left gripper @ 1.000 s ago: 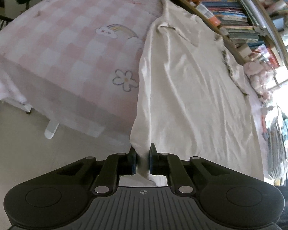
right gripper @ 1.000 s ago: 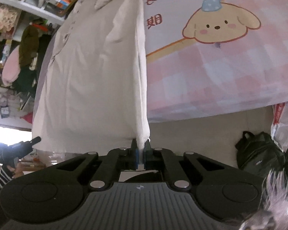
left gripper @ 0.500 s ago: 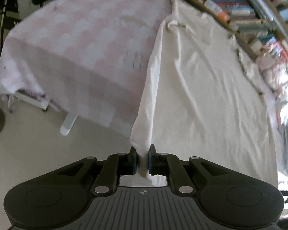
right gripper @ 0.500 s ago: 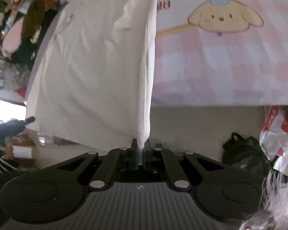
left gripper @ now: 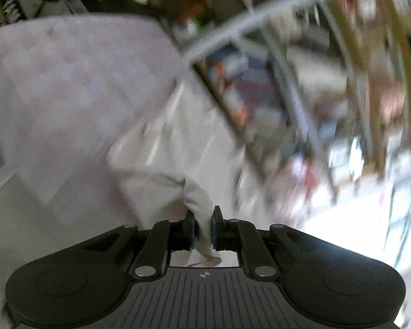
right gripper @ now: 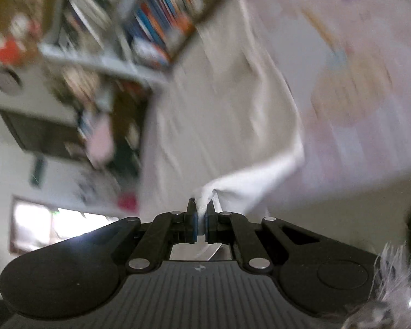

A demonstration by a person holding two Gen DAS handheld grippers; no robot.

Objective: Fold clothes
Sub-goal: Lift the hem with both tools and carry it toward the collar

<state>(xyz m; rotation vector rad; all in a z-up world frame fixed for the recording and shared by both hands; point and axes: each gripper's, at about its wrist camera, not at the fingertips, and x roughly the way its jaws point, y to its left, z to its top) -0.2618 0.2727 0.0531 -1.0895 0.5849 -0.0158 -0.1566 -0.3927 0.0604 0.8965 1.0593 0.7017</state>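
Between the pads of both grippers: 1 cream garment (left gripper: 178, 142), light fabric, creased, spread along the far side of a bed against the bookshelf; most of it lies on the bed, and its near edge is raised at 2 points toward the cameras. Left gripper (left gripper: 203, 226): jaws clamped on a twisted, bunched strip of the garment's hem, the cloth passing between the blue-edged pads and a short tail hanging out below them. Right gripper (right gripper: 202, 223): jaws pressed together on a thin pinch of the garment's opposite hem corner (right gripper: 205, 194), from which a white fold runs up and to the right before joining the main body of the cloth (right gripper: 227, 104). Support: 1 bed with a pale pink checked cover (left gripper: 63, 96), its near edge dropping toward a light floor (left gripper: 27, 233); in the right wrist view the cover (right gripper: 370, 109) carries a blurred yellowish cartoon print beside the garment. Surroundings, left wrist view: 1 bookshelf (left gripper: 260, 101) with coloured book spines just beyond the garment, a curved grey rail (left gripper: 246, 19) in front of it, bright window glare at lower right. Surroundings, right wrist view: the same bookshelf (right gripper: 172, 13) at upper centre, a grey shelf edge (right gripper: 96, 63), a pink soft item (right gripper: 101, 142) and dark clutter to the left, a lit window (right gripper: 41, 219) at lower left, pale fuzzy fibres (right gripper: 391, 282) at the lower right corner. Condition of both views: heavy motion blur, so finer detail of the garment, its collar and its sleeves cannot be told.
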